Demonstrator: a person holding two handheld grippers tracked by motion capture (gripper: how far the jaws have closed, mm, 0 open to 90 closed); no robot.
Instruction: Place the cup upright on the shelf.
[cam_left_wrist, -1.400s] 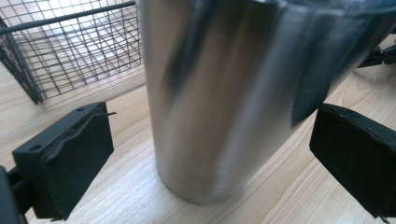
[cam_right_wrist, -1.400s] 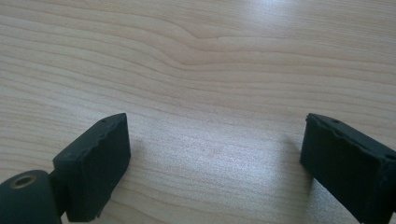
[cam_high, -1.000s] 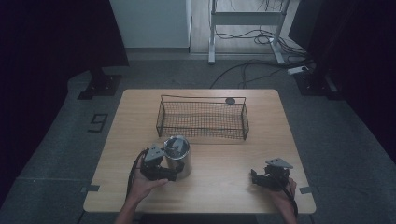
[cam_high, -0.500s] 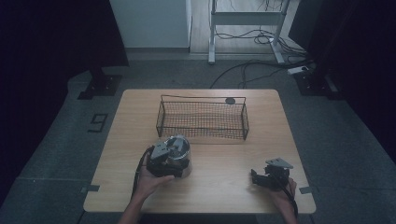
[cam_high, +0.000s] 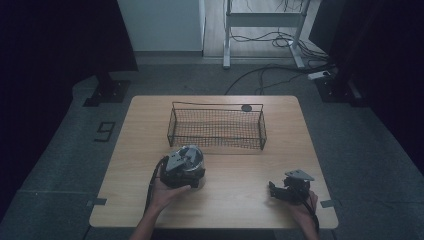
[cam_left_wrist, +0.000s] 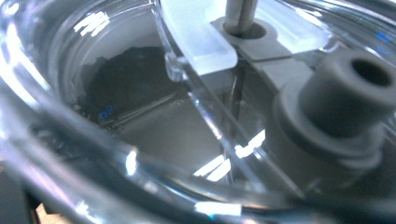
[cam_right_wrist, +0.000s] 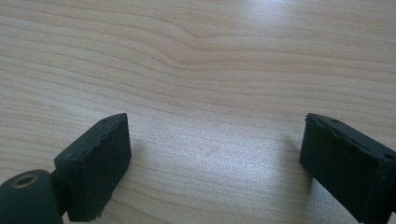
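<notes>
My left gripper (cam_high: 183, 169) sits over the clear glass lid with grey knob (cam_left_wrist: 140, 116) on the round metal pot (cam_high: 192, 167), front-left on the wooden table (cam_high: 235, 200), near the black wire basket (cam_high: 217, 127). Its jaws have just been closing; can't tell the grip. My right gripper (cam_right_wrist: 215, 158) rests front-right, jaws spread, nothing between.

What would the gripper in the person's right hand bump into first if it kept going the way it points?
Probably the bare wooden table: the right gripper looks down along open jaws at plain wood, nothing between them. From above, the right gripper points left, roughly toward the glass-lidded pot, still well apart.
</notes>
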